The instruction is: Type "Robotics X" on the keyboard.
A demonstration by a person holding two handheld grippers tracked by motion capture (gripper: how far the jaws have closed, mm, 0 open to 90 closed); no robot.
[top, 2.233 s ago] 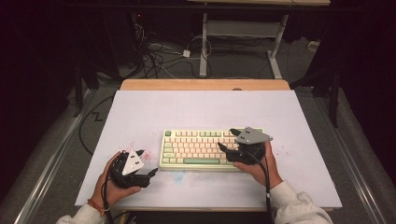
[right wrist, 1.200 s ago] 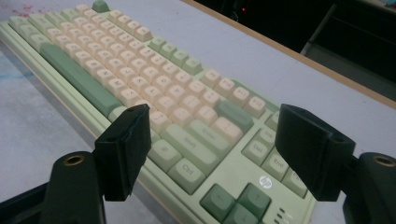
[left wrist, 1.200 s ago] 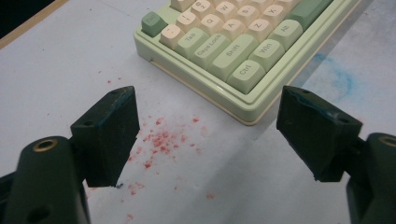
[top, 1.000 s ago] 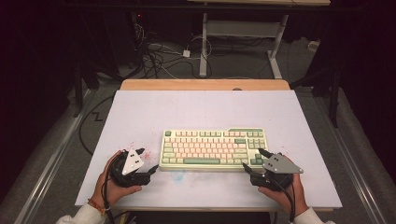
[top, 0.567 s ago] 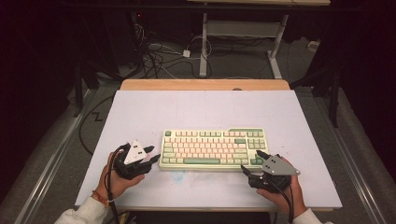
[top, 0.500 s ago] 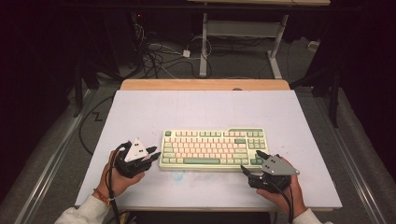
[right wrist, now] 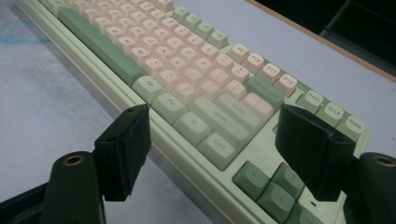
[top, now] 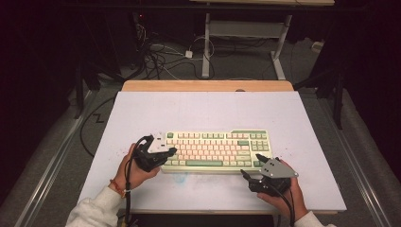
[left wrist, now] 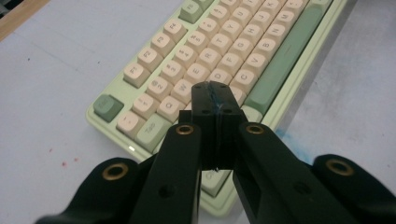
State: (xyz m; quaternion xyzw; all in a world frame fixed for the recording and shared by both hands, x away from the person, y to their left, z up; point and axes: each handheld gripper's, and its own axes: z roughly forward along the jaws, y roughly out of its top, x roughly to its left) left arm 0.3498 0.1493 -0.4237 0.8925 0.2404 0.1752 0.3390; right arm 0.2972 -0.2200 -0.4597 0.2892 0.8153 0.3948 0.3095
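A pale green keyboard (top: 215, 150) with cream and green keys lies near the front of the white table top (top: 213, 109). My left gripper (top: 172, 151) hovers over the keyboard's left end; its jaws have just been closing and now stand shut with nothing between them. In the left gripper view the closed fingertips (left wrist: 215, 95) sit above the letter keys of the keyboard (left wrist: 224, 46). My right gripper (top: 250, 164) rests at the keyboard's front right corner, open. In the right gripper view its gripper (right wrist: 217, 140) frames the right-hand keys of the keyboard (right wrist: 187, 70) without touching them.
A faint blue smear (top: 182, 177) marks the table in front of the keyboard. A wooden strip (top: 208, 85) edges the far side of the table. Beyond it, cables (top: 161, 56) lie on the floor beside a desk leg (top: 205, 47).
The left hand has moved right and away from me onto the keyboard's left end, and its jaws have closed. The right hand drew back off the keyboard's right keys earlier and has since kept still.
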